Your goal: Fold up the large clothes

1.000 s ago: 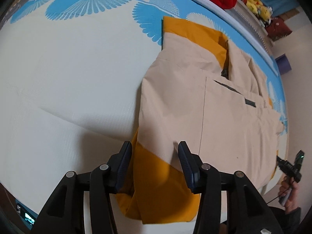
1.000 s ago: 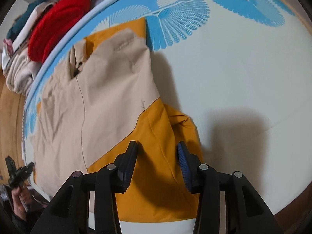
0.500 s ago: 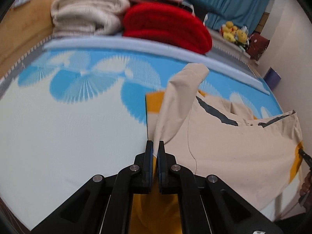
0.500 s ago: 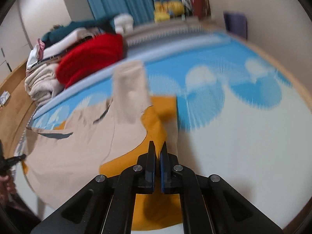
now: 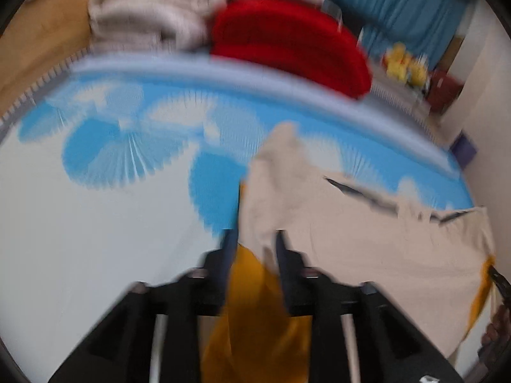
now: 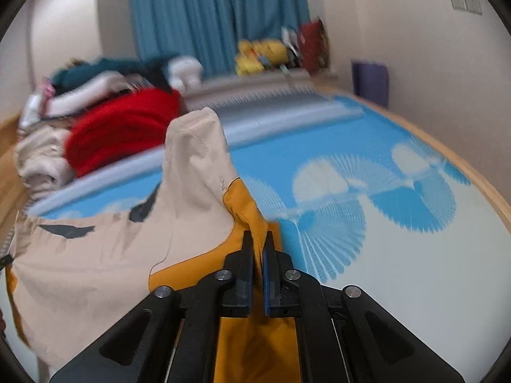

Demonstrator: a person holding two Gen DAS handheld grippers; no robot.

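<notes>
A beige and mustard-yellow jacket [image 5: 367,249] lies on a white mat with blue fan prints [image 5: 95,239]. In the blurred left wrist view my left gripper [image 5: 254,245] has its jaws apart, with the yellow sleeve [image 5: 255,303] hanging between them. In the right wrist view my right gripper [image 6: 259,249] is shut on the yellow sleeve edge [image 6: 246,210] and lifts the jacket [image 6: 95,255]; a beige fold [image 6: 194,146] stands up.
A red garment [image 5: 287,38] and folded pale clothes [image 5: 150,16] are stacked behind the mat. Yellow plush toys [image 6: 258,54] and a blue curtain [image 6: 217,16] are at the back. A purple bin [image 6: 370,79] stands by the wall. Another hand [image 5: 498,325] holds the far hem.
Both grippers closed on the sleeve and lifted it from the mat. The left jaws have now parted again, while the right stays shut and has risen further.
</notes>
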